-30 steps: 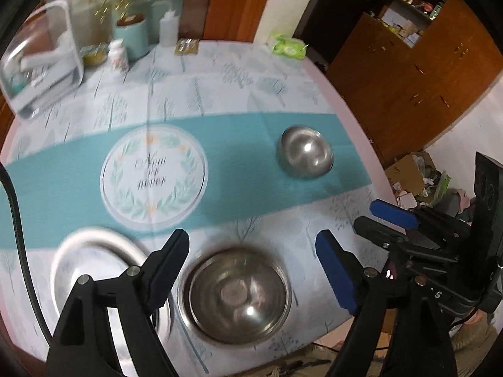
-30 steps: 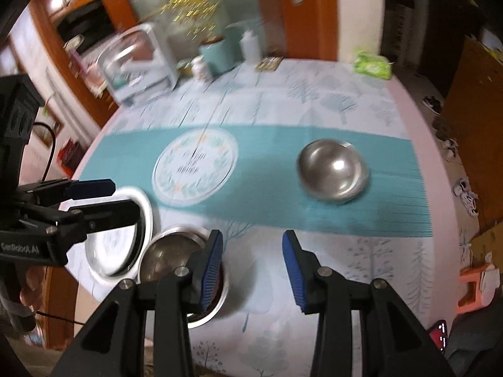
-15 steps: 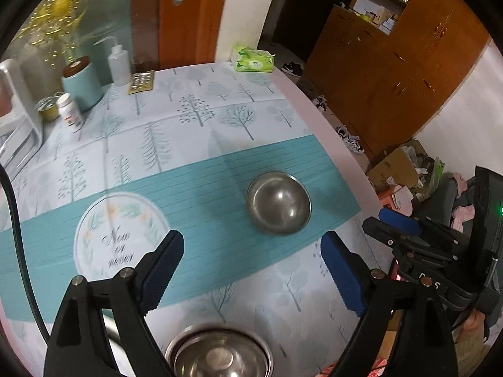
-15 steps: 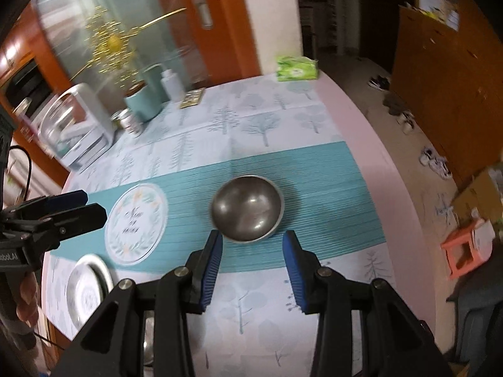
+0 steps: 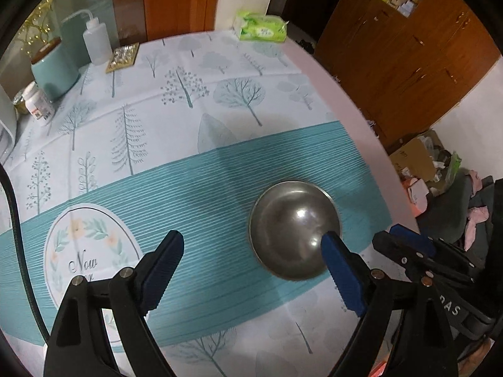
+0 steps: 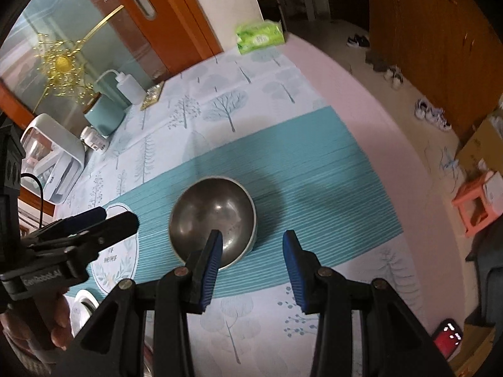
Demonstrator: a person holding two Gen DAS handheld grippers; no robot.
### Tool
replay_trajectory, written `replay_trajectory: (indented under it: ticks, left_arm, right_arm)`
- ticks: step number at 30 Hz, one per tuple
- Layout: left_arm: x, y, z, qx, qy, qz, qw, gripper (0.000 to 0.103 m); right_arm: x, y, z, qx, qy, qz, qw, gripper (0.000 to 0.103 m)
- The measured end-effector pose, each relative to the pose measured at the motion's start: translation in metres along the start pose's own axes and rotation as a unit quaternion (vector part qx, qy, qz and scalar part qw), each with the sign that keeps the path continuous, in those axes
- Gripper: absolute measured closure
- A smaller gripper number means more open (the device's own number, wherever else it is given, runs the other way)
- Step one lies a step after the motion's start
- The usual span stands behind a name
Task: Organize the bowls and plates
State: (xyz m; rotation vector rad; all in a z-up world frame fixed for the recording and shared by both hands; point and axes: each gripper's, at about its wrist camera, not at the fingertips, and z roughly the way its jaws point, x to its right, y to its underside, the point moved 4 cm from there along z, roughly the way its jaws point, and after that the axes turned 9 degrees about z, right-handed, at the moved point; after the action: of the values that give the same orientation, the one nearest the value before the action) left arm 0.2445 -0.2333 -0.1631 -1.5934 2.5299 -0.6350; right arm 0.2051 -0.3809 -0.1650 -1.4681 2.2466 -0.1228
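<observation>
Straddling the bowl's near rim, the right gripper stands part open and grips nothing, one blue pad over the basin at 6 o'clock and the other outside on the teal band of the cloth. The left gripper is spread wide and empty, its right pad overlapping the bowl's edge at about 5 o'clock in its own view. To do this well I would sink the right one until the rim sits deep between the pads, close squarely, then lift level so the slick steel cannot tip.
</observation>
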Motion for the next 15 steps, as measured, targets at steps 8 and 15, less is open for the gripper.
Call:
replay_trajectory:
  ticks: [8, 15]
  left_arm:
    - [-0.006, -0.002, 0.045, -0.029, 0.003, -0.001, 0.9996, 0.017]
    - [-0.005, -0.002, 0.073, -0.059, 0.016, 0.006, 0.9981, 0.033]
  right_arm:
    - [0.001, -0.002, 0.039, -0.033, 0.006, 0.015, 0.999, 0.063]
    - [0.002, -0.001, 0.062, -0.056, 0.030, 0.011, 0.998, 0.070]
